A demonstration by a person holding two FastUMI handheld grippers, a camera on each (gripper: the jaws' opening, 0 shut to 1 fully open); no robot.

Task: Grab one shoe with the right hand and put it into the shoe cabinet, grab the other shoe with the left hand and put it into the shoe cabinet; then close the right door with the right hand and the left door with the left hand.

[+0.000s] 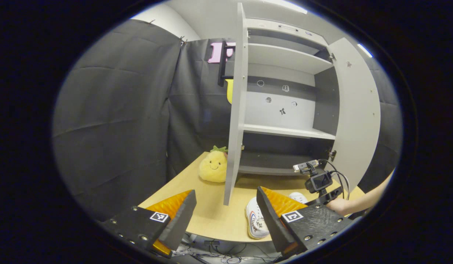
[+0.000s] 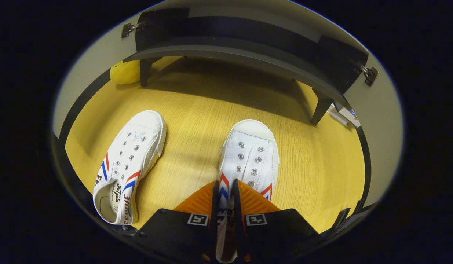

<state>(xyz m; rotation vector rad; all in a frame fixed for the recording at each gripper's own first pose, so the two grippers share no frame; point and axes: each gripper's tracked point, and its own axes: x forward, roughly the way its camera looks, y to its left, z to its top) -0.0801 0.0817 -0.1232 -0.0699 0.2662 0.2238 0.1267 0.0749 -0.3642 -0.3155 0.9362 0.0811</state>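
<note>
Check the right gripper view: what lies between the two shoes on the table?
Nothing: bare wooden table separates the left shoe from the right shoe, which the right gripper pinches by its side wall.

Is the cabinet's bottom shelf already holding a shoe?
No, the bottom shelf is bare; both shoes sit on the table.

1. Right claw (image 2: 225,196): both fingers closed on the side wall of the right-hand white shoe (image 2: 250,156), near its heel opening.
2. Held shoe's toe points toward the shoe cabinet (image 2: 233,44); sole appears to rest on the desk (image 2: 197,106).
3. Second white shoe (image 2: 129,161) lies on the desk left of the held shoe, apart from it.
4. Yellow plush (image 2: 125,72) beside the cabinet's left leg.
</note>
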